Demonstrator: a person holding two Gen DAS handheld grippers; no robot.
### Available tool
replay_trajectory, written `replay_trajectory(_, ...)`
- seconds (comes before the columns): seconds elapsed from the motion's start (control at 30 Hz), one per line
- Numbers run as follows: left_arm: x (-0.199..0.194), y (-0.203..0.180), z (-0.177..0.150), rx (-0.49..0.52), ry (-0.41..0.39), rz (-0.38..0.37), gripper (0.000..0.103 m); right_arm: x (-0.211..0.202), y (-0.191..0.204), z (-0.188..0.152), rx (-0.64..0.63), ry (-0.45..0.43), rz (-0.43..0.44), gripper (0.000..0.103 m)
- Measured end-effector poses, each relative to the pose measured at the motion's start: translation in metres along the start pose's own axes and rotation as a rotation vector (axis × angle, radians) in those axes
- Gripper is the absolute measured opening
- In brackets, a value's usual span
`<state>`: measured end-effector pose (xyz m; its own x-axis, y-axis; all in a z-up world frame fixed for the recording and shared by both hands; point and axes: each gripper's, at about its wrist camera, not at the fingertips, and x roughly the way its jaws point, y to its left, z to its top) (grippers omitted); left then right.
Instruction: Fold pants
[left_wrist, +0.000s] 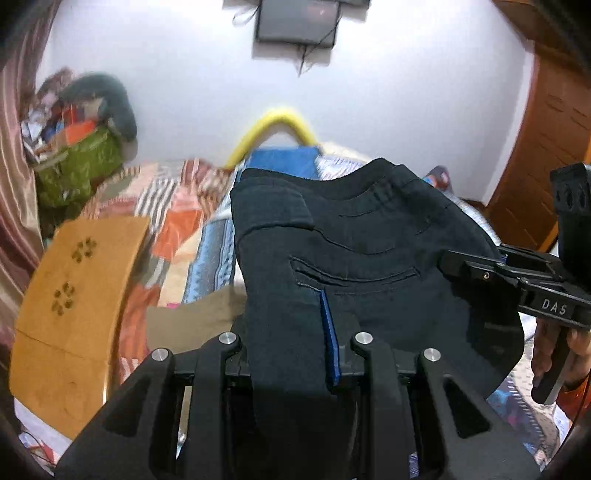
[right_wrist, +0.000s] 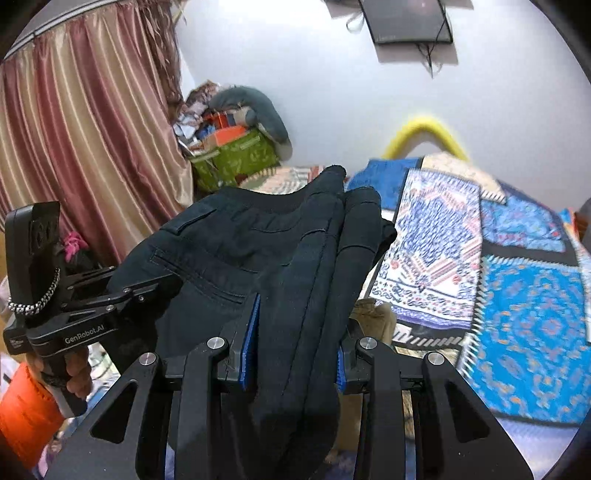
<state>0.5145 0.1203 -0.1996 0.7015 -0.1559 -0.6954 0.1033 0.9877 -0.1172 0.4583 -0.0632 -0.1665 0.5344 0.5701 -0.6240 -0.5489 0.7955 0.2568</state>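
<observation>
Both grippers hold the dark pants (left_wrist: 354, 251) up in the air above the bed (right_wrist: 524, 314).

In the left wrist view, the left gripper (left_wrist: 295, 354) is clamped on a thick fold of the pants; the cloth fills the gap between its fingers and one blue pad (left_wrist: 328, 332) shows along the right side of the fold. A welt pocket (left_wrist: 354, 275) faces this camera. The right gripper (left_wrist: 458, 264) comes in from the right edge and bites the far side of the same cloth, with the person's hand (left_wrist: 565, 354) on its handle.

In the right wrist view, the right gripper (right_wrist: 295, 354) is closed on several stacked layers of the pants (right_wrist: 295, 251), with blue pads (right_wrist: 251, 332) on both sides of the bundle. The left gripper (right_wrist: 129, 293) reaches in from the left and grips the cloth near the pocket (right_wrist: 199, 273); the hand (right_wrist: 77, 373) under it wears an orange sleeve (right_wrist: 26, 413).

The pants hang between the two grippers with the waistband uppermost. Under them lie patterned blankets (right_wrist: 436, 251) and a tan garment (left_wrist: 192, 321). A wooden board (left_wrist: 70, 302) sits at the left, and a green bag (right_wrist: 236, 158) stands by the curtain (right_wrist: 85, 122). A yellow tube (left_wrist: 273, 125) arches at the far end of the bed, and a dark screen (left_wrist: 297, 22) hangs on the wall.
</observation>
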Motion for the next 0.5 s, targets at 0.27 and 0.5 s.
replay_trajectory(0.27, 0.11, 0.037, -0.047, -0.03, 0.189, 0.056, 0.055, 0.088, -0.027, -0.04, 0.04, 0.186, -0.1, 0.039)
replay_trajectory(0.5, 0.082, 0.032, -0.054, 0.142, 0.14, 0.148, 0.066, 0.06, -0.024, -0.038, 0.031, 0.217, -0.163, 0.05)
